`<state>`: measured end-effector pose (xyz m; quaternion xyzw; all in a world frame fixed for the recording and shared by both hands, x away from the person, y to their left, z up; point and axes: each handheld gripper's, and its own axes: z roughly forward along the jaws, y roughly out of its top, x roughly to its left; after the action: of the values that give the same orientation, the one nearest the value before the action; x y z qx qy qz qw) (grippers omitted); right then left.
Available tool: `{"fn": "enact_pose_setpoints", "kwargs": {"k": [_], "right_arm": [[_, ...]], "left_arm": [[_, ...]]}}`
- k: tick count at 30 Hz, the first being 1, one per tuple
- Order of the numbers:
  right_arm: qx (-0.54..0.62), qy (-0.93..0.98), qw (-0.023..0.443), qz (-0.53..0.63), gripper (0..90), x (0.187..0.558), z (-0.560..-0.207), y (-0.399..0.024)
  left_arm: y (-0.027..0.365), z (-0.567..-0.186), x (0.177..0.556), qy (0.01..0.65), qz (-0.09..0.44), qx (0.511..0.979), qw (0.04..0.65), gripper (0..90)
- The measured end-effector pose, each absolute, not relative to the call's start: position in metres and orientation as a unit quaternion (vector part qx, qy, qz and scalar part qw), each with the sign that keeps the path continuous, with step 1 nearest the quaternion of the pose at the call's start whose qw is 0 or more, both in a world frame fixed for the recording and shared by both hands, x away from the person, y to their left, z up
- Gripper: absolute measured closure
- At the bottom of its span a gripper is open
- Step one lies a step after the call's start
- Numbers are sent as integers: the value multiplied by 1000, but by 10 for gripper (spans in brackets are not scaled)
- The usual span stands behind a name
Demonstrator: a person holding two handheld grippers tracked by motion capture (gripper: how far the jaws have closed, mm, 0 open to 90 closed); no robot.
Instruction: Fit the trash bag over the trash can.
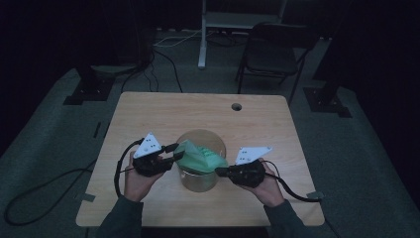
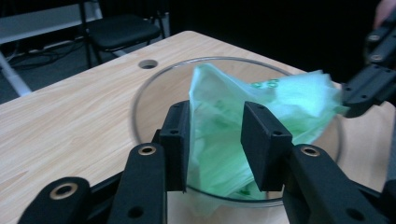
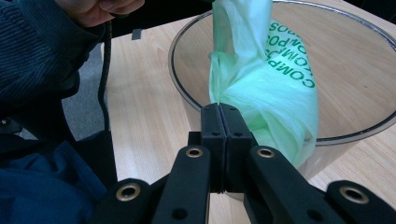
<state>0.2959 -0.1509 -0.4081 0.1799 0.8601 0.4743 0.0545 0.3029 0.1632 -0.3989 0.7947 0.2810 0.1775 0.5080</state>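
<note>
**Green bag stretched over the clear bin**

From above, I see one wooden table (image 1: 148,114) with one clear round container (image 1: 200,181) near its front middle and one thin green bag (image 1: 200,157) draped across the container's mouth. One cable hole (image 1: 236,106) sits at twelve o'clock from the container; one dark chair (image 1: 270,52) and one white frame (image 1: 203,34) stand beyond the table. My left gripper (image 1: 174,152) comes in at nine o'clock of the bag, my right gripper (image 1: 221,171) at four o'clock, both held level, forearms rising from the bottom edge.

Along my left jaws, the two pads stand apart with the green bag (image 2: 219,135) between them, not pressing it. The container's rim (image 2: 140,100) curves behind, and my other gripper (image 2: 369,88) bites the bag at two o'clock.

Along my right jaws, the pads are clamped together on the bag's edge (image 3: 261,93), which blocks part of the container (image 3: 187,84). My other hand (image 3: 100,9) and its sleeve (image 3: 37,51) sit at ten o'clock, a cable (image 3: 106,70) hanging below.
</note>
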Motion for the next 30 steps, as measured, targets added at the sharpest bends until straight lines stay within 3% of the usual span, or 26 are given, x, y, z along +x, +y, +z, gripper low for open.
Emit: {"fn": "enact_pose_setpoints", "kwargs": {"k": [7,22,30], "right_arm": [[178,861,55,473,894,296,-408,-151],[175,862,52,473,895,296,-409,-151],[174,862,48,473,894,295,-410,-149]], "left_arm": [[155,-398,298,263,172,805,504,569],[147,-394,296,263,199,805,493,551],[138,-397,299,267,238,810,464,664]]}}
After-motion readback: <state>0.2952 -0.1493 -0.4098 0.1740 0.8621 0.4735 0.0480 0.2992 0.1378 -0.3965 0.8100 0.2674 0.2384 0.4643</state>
